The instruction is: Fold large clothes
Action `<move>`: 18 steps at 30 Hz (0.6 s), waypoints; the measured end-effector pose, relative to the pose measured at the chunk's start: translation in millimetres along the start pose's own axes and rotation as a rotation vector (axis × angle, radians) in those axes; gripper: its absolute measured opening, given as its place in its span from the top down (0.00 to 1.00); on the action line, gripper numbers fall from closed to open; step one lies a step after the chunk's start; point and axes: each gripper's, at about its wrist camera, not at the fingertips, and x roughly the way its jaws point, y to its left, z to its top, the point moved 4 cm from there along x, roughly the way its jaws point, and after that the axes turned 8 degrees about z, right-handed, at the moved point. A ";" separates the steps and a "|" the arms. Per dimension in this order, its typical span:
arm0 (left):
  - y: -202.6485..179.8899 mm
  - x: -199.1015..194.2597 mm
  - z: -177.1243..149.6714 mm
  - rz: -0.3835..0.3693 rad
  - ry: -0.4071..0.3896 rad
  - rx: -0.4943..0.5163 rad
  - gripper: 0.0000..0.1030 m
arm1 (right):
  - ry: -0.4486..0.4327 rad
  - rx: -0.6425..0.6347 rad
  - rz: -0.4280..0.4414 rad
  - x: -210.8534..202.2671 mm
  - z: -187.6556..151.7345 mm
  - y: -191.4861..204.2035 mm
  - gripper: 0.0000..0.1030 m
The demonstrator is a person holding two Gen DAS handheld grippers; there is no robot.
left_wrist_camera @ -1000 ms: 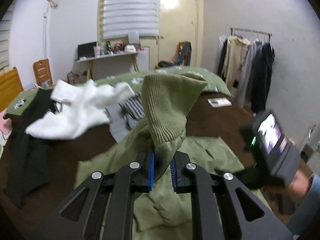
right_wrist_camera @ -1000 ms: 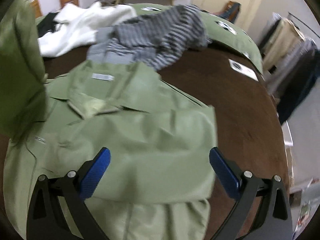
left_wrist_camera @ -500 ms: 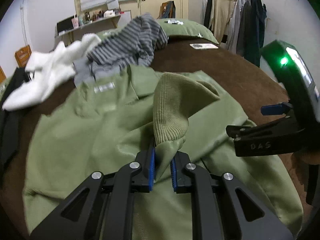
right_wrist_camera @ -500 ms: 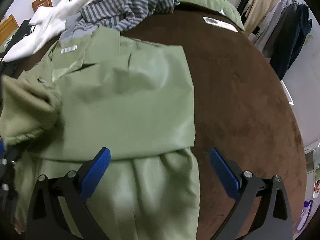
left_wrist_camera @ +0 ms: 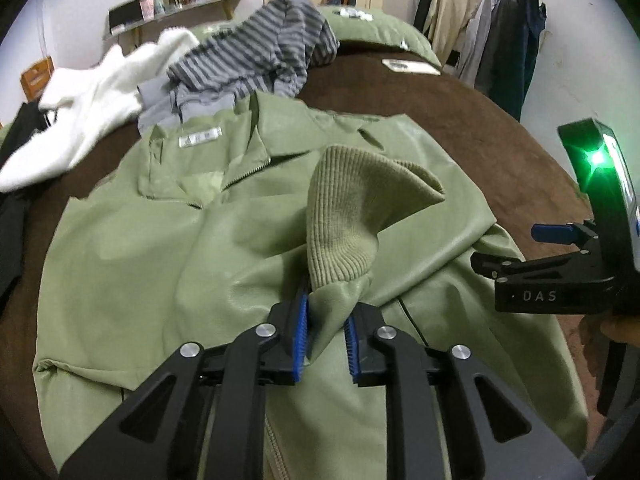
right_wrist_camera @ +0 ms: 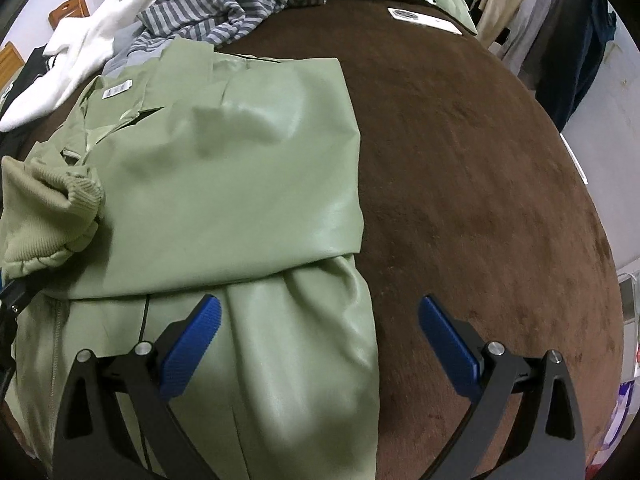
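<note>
Left wrist view: the left gripper (left_wrist_camera: 326, 334) (jaws just easing apart) has the jacket (left_wrist_camera: 168, 248) sleeve cuff (left_wrist_camera: 352, 216) between them, laying it across; release next, right gripper (right_wrist_camera: 316, 346) wide, empty.

Brown plush bed (right_wrist_camera: 480, 168), wide and bare to the right of the green jacket (right_wrist_camera: 248, 184). Spread flat across the near left part, that jacket, collar toward the far end. Beyond the collar and touching it, a striped grey garment (left_wrist_camera: 256, 60) in a heap. Left of the stripes, a white fleecy garment (left_wrist_camera: 92, 104); farther left, at the edge, dark clothing (left_wrist_camera: 16, 184). Far beyond the jacket to the right, a small flat card (right_wrist_camera: 424, 20) beside a green pillow (left_wrist_camera: 372, 28).
</note>
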 end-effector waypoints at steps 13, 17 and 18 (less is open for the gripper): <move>-13.8 -4.8 -3.1 -0.029 0.198 0.090 0.06 | -0.021 0.060 0.001 -34.2 15.1 -7.9 0.06; -25.2 -6.2 -2.4 -0.038 0.218 0.120 0.06 | -0.040 0.064 0.003 -45.3 22.1 -6.6 0.06; -24.9 -8.5 -1.8 -0.039 0.219 0.117 0.06 | -0.047 0.058 0.001 -49.6 24.2 -5.3 0.06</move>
